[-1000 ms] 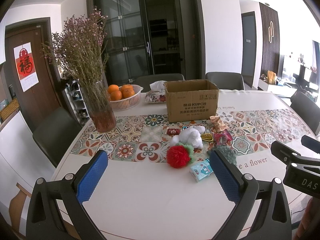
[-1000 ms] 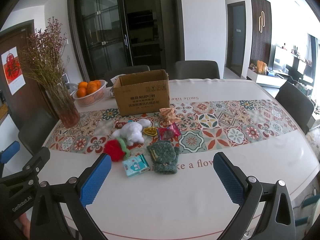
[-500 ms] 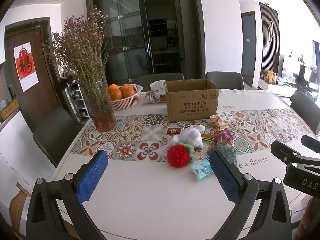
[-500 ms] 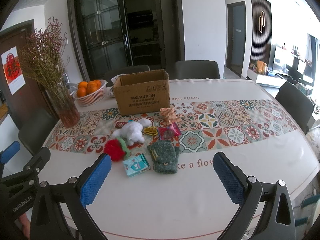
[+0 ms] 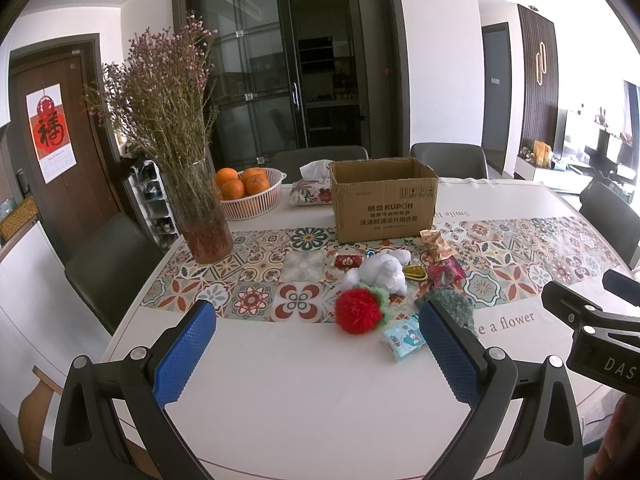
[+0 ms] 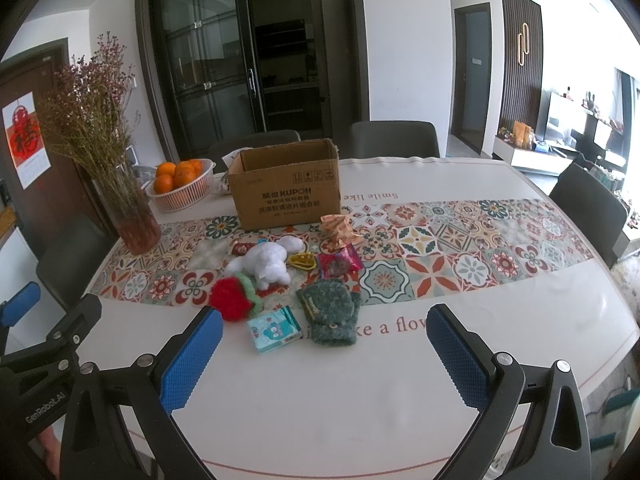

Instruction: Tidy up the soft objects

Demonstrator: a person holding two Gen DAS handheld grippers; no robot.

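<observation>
I see my left gripper [image 5: 316, 348] and right gripper [image 6: 324, 354] both spread wide and empty at the frame bottom. Mid-frame sit a white plush [image 6: 266, 261], red pompom [image 6: 228, 300] and what looks like a green knit mitten [image 6: 332, 316], below the cardboard box [image 6: 286, 184].

Bright daylight, coming from the far right of the cardboard box [image 6: 286, 184], where the room past the chairs is blown out to white. White worktop [image 6: 328, 396] glossy, w/ a soft sheen right of the box, no hard glare. Shadows faint and short under the things in front of the box. Glass doors [image 5: 288, 92] behind the box stay dark. Both views sharp at centre; heavy fisheye bend, black vignette in corners. Blue fingers [image 5: 185, 354] close to the lens, slightly soft.
</observation>
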